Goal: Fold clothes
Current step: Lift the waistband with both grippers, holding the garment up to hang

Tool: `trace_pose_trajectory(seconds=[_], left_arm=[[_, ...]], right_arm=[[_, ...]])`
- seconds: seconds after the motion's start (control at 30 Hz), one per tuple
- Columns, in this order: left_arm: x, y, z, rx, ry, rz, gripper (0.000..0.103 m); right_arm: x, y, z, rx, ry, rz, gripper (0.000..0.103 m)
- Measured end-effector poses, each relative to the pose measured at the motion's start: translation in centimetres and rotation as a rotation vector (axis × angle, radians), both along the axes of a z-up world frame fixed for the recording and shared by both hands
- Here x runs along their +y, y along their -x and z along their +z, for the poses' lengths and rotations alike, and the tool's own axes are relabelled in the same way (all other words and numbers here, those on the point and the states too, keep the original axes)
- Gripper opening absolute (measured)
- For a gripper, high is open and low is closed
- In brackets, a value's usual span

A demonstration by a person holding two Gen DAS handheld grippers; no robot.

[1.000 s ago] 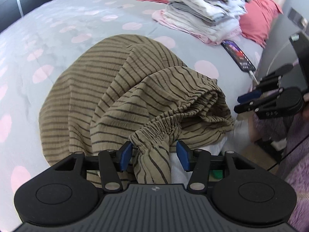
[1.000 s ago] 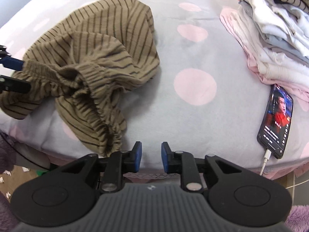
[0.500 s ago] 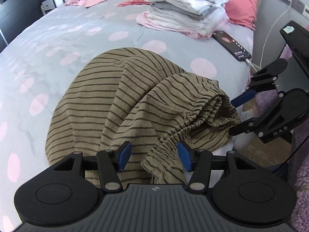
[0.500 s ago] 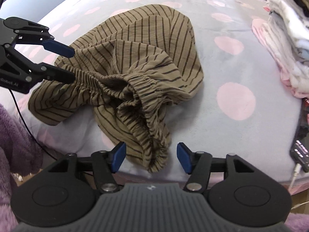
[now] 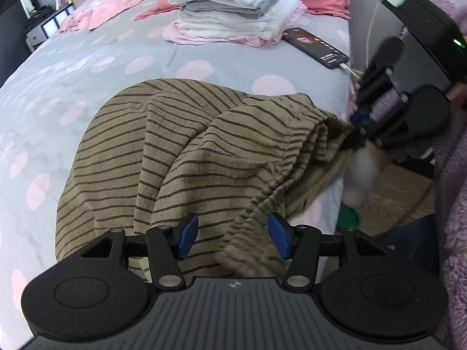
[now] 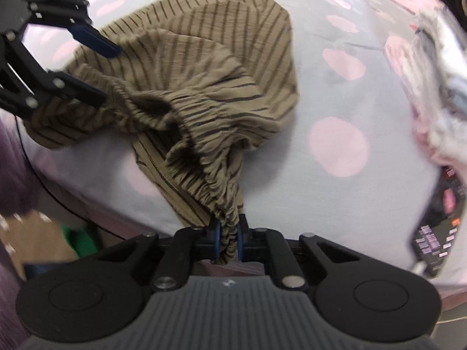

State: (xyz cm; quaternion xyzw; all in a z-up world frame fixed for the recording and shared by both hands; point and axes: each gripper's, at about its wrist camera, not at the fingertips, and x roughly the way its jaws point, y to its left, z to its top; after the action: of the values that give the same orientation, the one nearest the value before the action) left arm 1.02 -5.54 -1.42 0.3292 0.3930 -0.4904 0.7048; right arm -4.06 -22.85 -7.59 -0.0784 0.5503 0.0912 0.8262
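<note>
Left wrist view shows the striped olive garment (image 5: 186,157) heaped on the grey, pink-dotted bedspread (image 5: 73,67) near the bed's edge, its gathered waistband running between the spread blue pads of the left gripper (image 5: 232,236); neither pad presses the cloth. Only this view shows the stack of folded clothes (image 5: 230,8), sharp and whole, and the phone (image 5: 316,47) beside it with its cable. Bare bedspread lies left of the garment.

Right wrist view alone shows the right gripper (image 6: 227,240) close up: its jaws have just been closing and now pinch the bunched waistband. Here the picture is blurred; the stack and phone at the right edge are smeared and cut off. Floor shows past the mattress edge at lower left.
</note>
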Motion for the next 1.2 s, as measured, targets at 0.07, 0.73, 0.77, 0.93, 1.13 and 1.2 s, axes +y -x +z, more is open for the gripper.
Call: trace_pose_trajectory(seconds=[0.07, 0.73, 0.77, 0.93, 1.13, 1.2], left_arm=[[-0.1, 0.2, -0.1, 0.012, 0.001, -0.016, 0.051], [-2.4, 0.0, -4.6, 0.160, -0.061, 0.009, 0.028], [-2.5, 0.0, -4.6, 0.155, -0.071, 0.015, 0.026], [-1.5, 0.2, -2.5, 0.123, -0.050, 0.088, 0.009], [3.0, -0.2, 4.4, 0.005, 0.114, 0.271, 0.007], [4.3, -0.2, 7.6, -0.047, 0.185, 0.318, 0.007]], right_arm=[[-0.9, -0.2, -0.1, 0.015, 0.012, -0.020, 0.012], [-1.9, 0.0, -1.0, 0.009, -0.025, -0.046, 0.012], [-2.0, 0.1, -1.0, 0.007, -0.029, -0.049, 0.012], [-2.3, 0.3, -0.6, -0.017, -0.033, -0.056, 0.012], [-2.1, 0.6, 2.2, -0.136, -0.018, -0.050, 0.011], [-1.8, 0.5, 4.2, -0.210, -0.008, -0.023, 0.011]])
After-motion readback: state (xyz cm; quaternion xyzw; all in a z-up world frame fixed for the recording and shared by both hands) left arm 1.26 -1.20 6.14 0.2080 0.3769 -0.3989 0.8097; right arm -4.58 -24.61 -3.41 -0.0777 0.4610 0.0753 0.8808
